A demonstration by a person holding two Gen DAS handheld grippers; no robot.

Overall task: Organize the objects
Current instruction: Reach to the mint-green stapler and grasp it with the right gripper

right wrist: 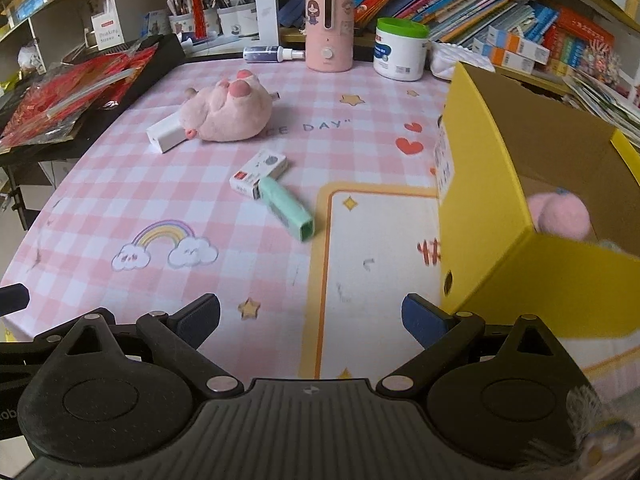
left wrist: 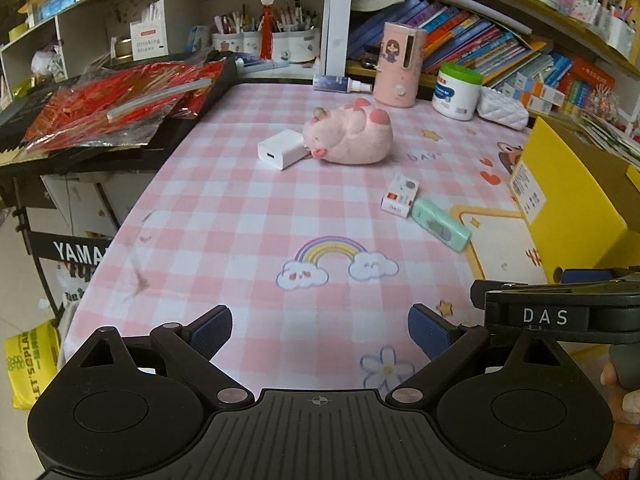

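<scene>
Right wrist view: mint green case (right wrist: 287, 209) flat on the desk (right wrist: 248, 264), long axis diagonal, open end toward the yellow box (right wrist: 492, 216), far end touching the small white carton (right wrist: 259, 174). Plush pig (right wrist: 228, 110) farther back, against the white charger (right wrist: 166, 134). Right gripper (right wrist: 310, 320) and left gripper (left wrist: 320, 330) spread wide, fingers holding nothing

Both wrist cams sit low over the near table edge, facing the back shelves. Left view sits further left. Right view is close beside the yellow box (right wrist: 492, 200). Shared: pink plush pig (left wrist: 348, 136) (right wrist: 228, 112), mint case (left wrist: 442, 224) (right wrist: 288, 210), checked tablecloth (left wrist: 240, 220) (right wrist: 140, 184).
</scene>
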